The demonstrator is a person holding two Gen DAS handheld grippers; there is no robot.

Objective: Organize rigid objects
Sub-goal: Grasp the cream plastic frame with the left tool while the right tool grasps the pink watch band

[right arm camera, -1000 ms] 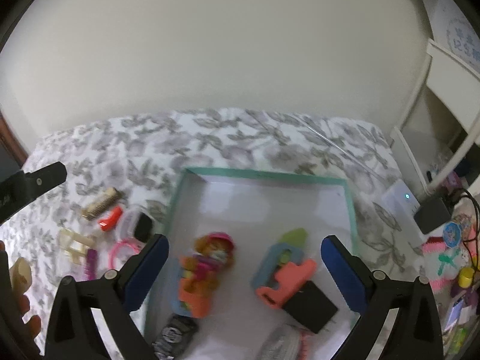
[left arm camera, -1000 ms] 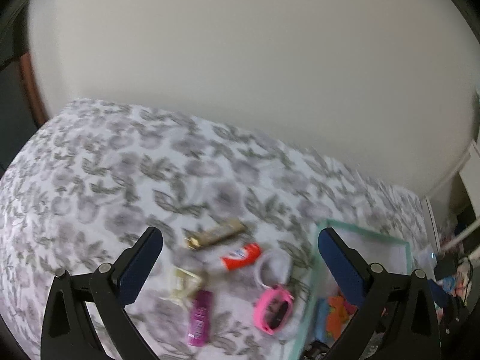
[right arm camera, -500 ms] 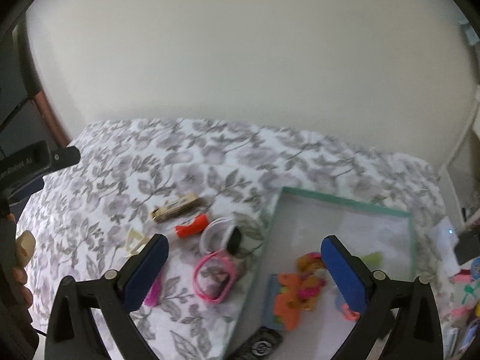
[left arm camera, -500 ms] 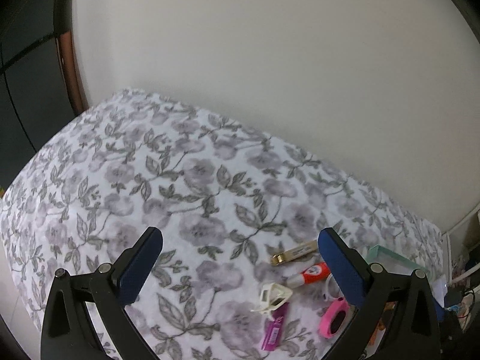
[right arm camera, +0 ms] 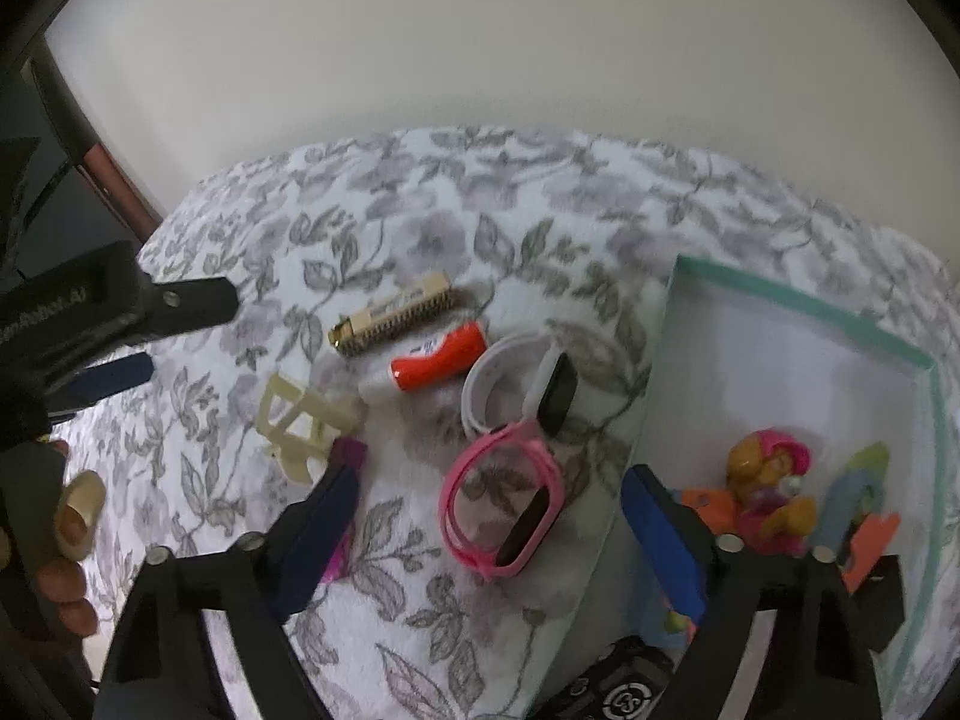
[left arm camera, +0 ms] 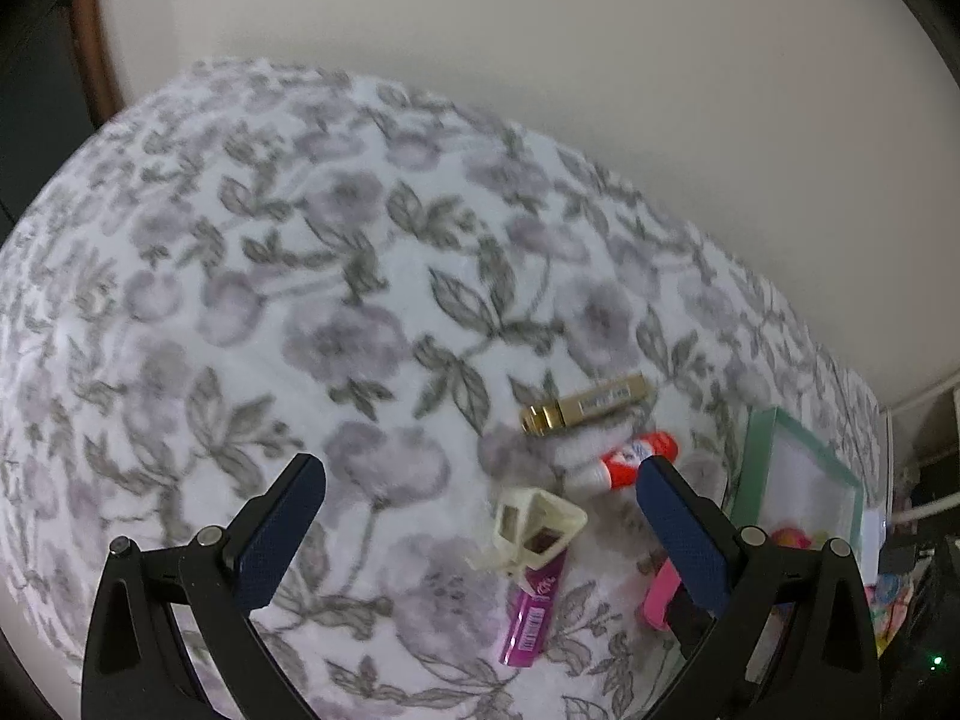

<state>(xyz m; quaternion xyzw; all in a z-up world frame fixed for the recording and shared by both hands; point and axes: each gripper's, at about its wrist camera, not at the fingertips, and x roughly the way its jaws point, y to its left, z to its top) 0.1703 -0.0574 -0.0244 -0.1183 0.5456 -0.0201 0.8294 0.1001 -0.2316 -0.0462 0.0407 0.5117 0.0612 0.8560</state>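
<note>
The loose items lie crowded on the floral-covered surface (right arm camera: 420,210) just beside the green-rimmed box (right arm camera: 798,294) — the pink watch (right arm camera: 504,510) touches the white watch (right arm camera: 516,384), so a grab could likely drag both. The right tongs (right arm camera: 486,534) hover spread wide over the pink watch, tilted downward. The left tongs (left arm camera: 480,528) — also spread and empty — hang above the cream clip (left arm camera: 534,528) and purple tube (left arm camera: 534,606).
</note>
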